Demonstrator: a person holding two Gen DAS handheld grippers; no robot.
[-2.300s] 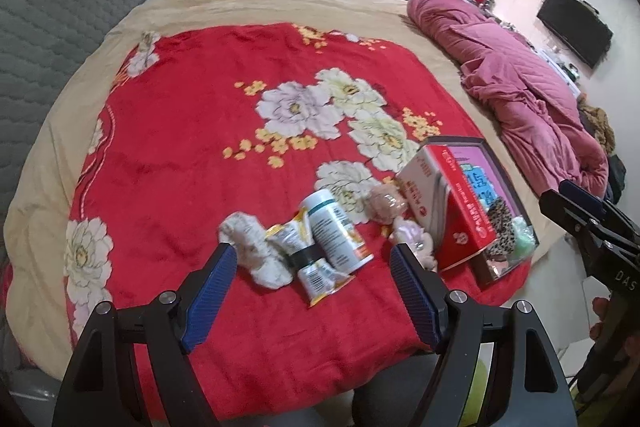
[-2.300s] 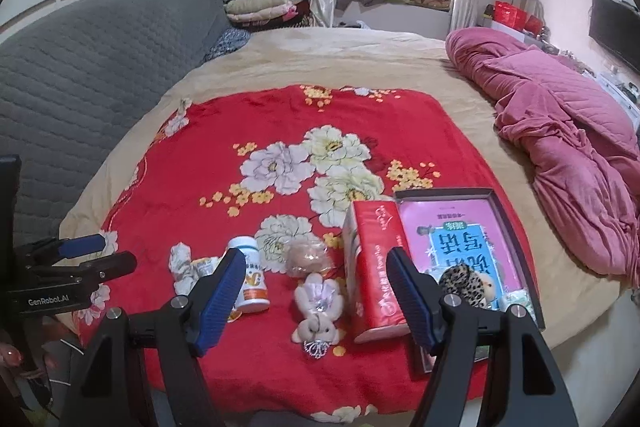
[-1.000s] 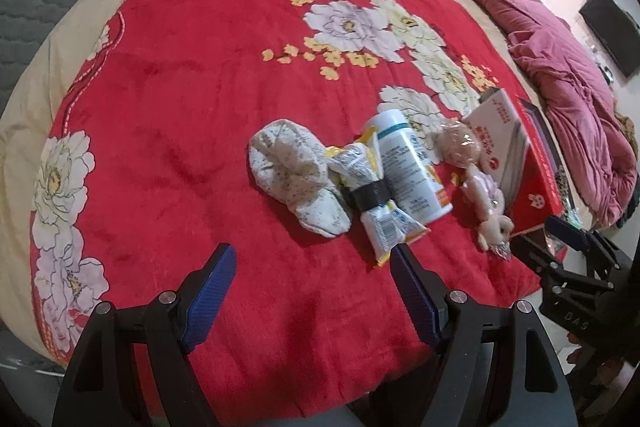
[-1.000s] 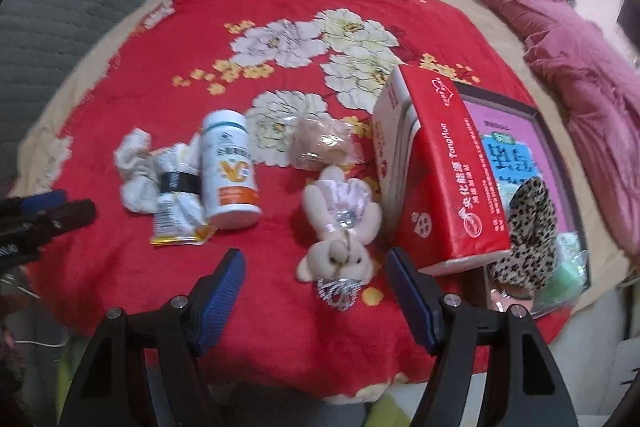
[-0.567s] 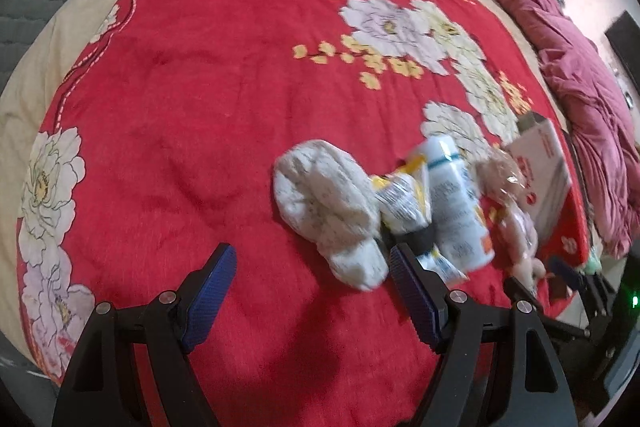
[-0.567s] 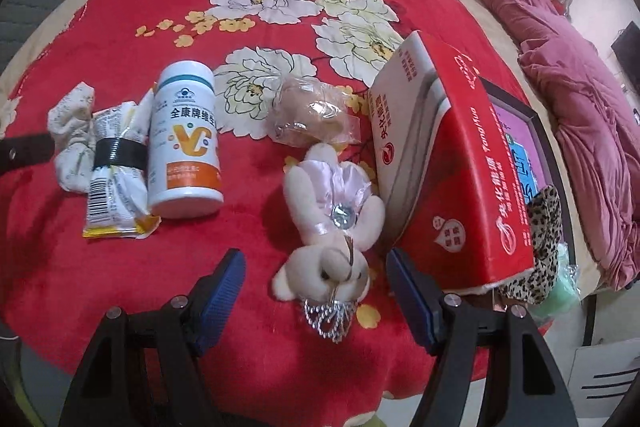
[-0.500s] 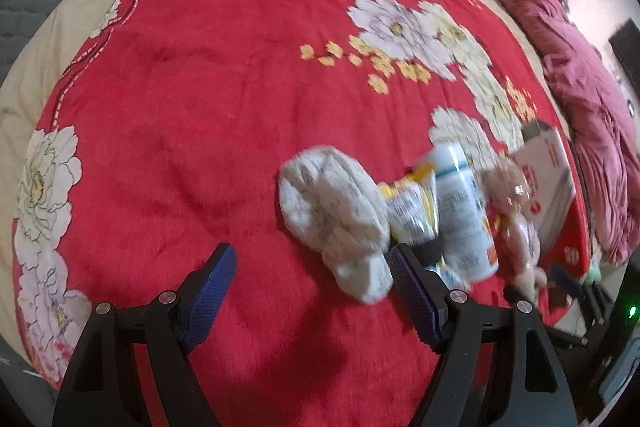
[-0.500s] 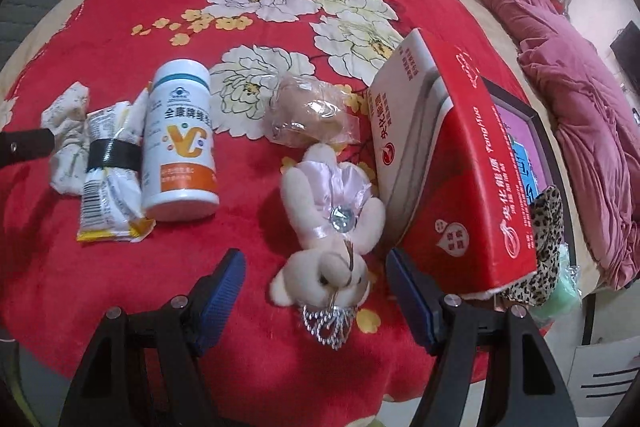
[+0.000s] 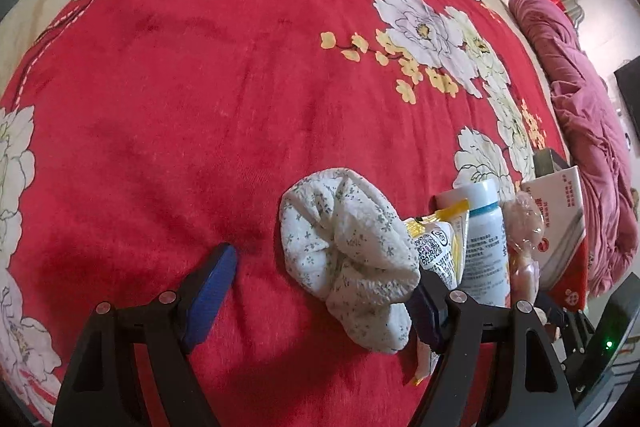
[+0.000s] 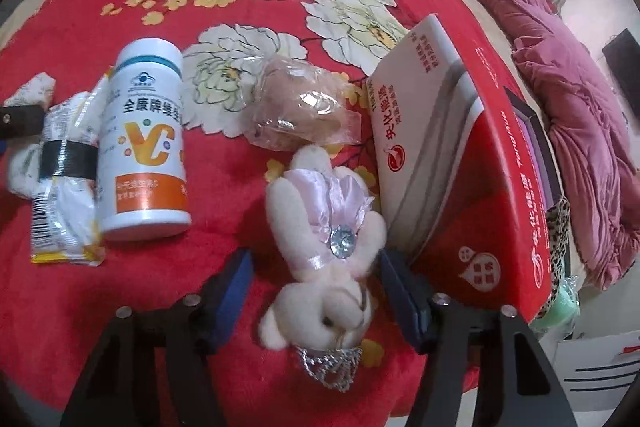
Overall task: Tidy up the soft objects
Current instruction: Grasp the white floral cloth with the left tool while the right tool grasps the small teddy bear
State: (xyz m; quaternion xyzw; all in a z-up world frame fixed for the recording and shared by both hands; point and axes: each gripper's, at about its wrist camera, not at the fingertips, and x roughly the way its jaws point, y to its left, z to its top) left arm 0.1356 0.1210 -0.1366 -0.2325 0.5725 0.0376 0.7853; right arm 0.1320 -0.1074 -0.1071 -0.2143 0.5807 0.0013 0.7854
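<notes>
A white floral cloth bundle lies on the red floral blanket. My left gripper is open, low over the blanket, with the bundle between its fingers; the right finger sits against the bundle's right side. A small plush bunny in a pink dress lies on the blanket. My right gripper is open with its fingers on either side of the bunny. The bundle also shows at the left edge of the right wrist view, partly hidden.
A snack packet, a white vitamin bottle and a bagged tan soft object lie between bundle and bunny. A red tissue box stands right of the bunny against a dark tray. A pink quilt lies far right.
Both grippers have dropped and moved forward. The left gripper now straddles the cloth bundle; the right gripper now straddles the bunny. Nothing on the blanket has moved.
</notes>
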